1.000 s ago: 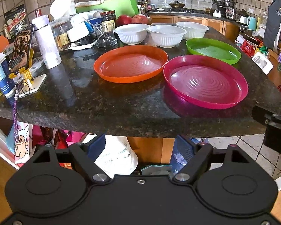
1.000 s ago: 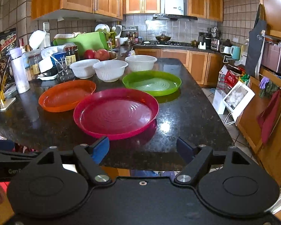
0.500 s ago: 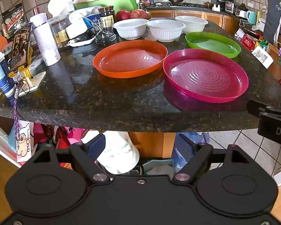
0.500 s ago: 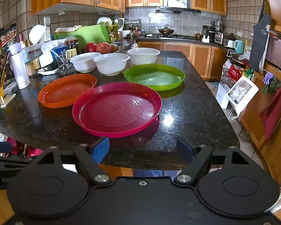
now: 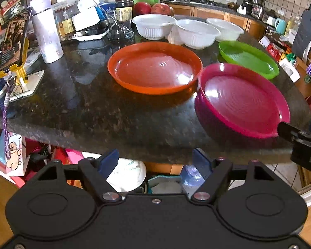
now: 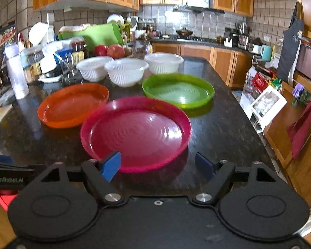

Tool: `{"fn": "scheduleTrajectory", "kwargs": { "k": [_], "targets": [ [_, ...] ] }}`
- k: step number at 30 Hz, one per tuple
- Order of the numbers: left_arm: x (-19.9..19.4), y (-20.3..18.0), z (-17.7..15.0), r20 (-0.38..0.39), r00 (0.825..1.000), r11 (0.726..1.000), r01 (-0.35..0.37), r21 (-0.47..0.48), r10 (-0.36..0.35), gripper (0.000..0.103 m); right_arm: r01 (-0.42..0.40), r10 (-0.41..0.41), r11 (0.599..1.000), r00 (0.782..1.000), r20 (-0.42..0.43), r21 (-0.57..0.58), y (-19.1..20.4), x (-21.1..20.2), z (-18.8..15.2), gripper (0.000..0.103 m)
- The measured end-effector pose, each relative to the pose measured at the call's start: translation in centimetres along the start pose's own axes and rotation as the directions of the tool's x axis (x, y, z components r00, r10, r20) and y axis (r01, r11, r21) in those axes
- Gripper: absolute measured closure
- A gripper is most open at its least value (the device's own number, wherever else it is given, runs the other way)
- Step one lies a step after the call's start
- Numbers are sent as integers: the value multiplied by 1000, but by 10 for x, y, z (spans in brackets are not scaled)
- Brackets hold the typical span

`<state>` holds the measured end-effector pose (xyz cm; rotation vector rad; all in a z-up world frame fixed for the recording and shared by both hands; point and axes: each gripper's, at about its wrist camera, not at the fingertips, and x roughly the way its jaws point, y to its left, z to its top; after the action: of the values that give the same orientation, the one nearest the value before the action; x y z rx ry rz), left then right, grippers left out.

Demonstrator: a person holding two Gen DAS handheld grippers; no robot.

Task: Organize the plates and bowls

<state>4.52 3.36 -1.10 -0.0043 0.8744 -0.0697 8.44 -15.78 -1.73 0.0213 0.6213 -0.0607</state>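
Right wrist view: the pink plate [image 6: 135, 132] is seen flat on the counter [image 6: 217, 137] straight ahead of the right gripper [image 6: 158, 165], wide open and empty at its near rim, while the left gripper [image 5: 155, 161], likewise open, is held farther off.

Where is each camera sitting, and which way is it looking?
Left wrist: on the left gripper, low at the counter edge, facing the orange plate; its open blue fingers show.
Right wrist: on the right gripper, facing the pink plate; its open fingers show.
Shared: all three plates, including the green plate, and the white bowls.
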Motion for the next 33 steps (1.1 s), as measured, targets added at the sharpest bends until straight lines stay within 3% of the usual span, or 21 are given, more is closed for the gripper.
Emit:
{"fn": "scheduleTrajectory", "kwargs": {
  "k": [5,7,9,16,19,23,25,28,33],
  "targets": [
    [5,20,19,49,999,1000,-2,10,2,23,-15,13,1000,995,102,23,8,-4,19,21],
    [9,28,28,69,998,1000,9,28,-11,23,-48,45,998,995,90,28,13,2,27,22],
    [14,38,39,83,996,999,12,41,-15,23,-101,96,994,991,90,49,16,10,36,33],
    [43,62,70,96,995,995,4,96,-14,24,-134,127,990,981,144,41,51,35,60,33],
    [57,73,83,73,996,992,50,113,-59,30,-119,114,992,987,113,42,66,51,68,33],
    [71,83,96,42,994,986,93,139,-100,31,-113,108,991,991,74,66,79,69,72,38],
    [76,87,99,36,993,983,103,155,-110,37,-87,83,994,994,67,60,85,76,72,41],
    [83,92,103,15,991,977,127,169,-131,38,-72,71,996,997,37,47,92,88,76,51],
    [93,98,111,-1,991,979,131,155,-133,38,-90,90,995,996,-12,42,93,109,86,52]
  ]
}}
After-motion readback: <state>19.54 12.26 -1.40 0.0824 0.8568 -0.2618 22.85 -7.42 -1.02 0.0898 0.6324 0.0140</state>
